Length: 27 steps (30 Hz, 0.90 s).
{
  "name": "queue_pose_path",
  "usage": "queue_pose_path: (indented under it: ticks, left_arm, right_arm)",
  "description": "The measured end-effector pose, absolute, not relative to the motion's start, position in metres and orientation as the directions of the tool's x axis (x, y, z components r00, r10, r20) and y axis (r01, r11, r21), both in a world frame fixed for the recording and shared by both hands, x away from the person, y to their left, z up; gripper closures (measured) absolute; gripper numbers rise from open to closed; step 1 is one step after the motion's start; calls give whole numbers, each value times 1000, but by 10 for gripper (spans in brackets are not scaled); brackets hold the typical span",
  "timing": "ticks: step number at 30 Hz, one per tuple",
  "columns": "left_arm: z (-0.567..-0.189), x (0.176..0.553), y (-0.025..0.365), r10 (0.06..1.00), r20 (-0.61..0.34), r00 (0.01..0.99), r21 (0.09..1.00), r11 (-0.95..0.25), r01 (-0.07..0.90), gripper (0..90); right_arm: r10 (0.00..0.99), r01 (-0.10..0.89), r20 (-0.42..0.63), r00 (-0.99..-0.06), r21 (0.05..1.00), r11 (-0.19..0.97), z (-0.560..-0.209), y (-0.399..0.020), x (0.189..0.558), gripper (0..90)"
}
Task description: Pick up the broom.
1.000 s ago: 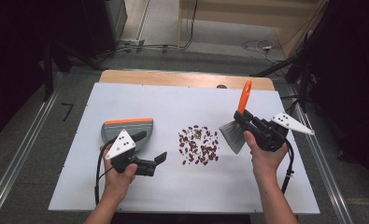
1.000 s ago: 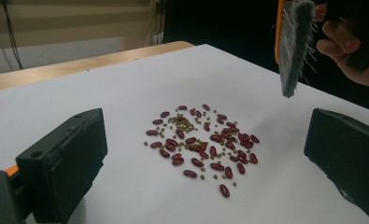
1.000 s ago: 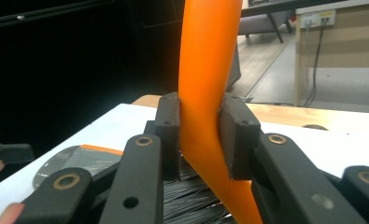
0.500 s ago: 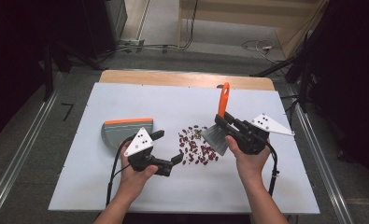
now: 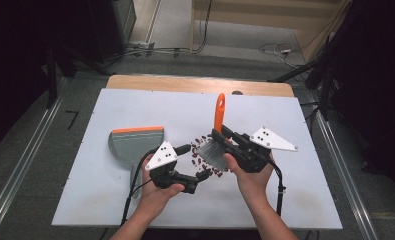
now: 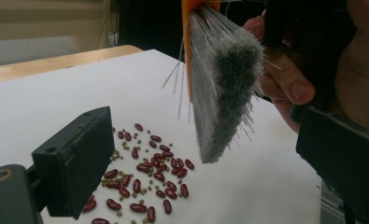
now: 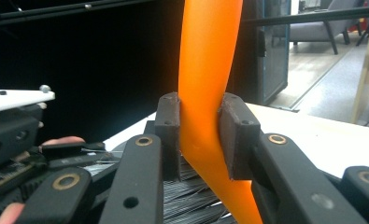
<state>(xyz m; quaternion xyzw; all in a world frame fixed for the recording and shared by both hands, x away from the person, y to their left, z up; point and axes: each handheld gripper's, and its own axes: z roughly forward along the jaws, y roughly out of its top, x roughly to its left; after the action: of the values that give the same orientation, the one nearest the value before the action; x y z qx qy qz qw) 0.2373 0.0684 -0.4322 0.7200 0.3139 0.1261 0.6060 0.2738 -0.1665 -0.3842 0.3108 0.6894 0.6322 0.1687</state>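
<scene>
From above, your right gripper (image 5: 220, 142) clamps the brush (image 5: 212, 150) by its smooth orange handle, grey bristles over the beans (image 5: 201, 150). Your left gripper (image 5: 201, 176), jaws apart and just closing a little on nothing, sits at their 6 o'clock. The grey dustpan (image 5: 135, 142) lies at 9, with bare table (image 5: 305, 200) beyond.

Left gripper view: fine bristles hang above glossy red beans (image 6: 145, 182).

Right gripper view: pads (image 7: 236, 135) pinch the handle (image 7: 205, 93).

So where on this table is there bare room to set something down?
Free: the far strip of the white table beyond the dustpan, and the right side past the right gripper. Crowded: the middle, around the beans, brush and left gripper.
</scene>
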Motion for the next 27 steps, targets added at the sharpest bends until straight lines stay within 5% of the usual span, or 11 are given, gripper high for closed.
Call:
queue_pose_path:
  ticks: [7, 27]
  left_arm:
    - [-435, 235, 58, 630, -190, 753, 950, -75, 302, 174]
    - [-440, 234, 47, 669, -164, 725, 946, -102, 308, 733]
  right_arm:
    - [622, 213, 163, -766, 977, 5, -383, -156, 265, 697]
    - [622, 191, 146, -769, 982, 6, -386, -141, 253, 697]
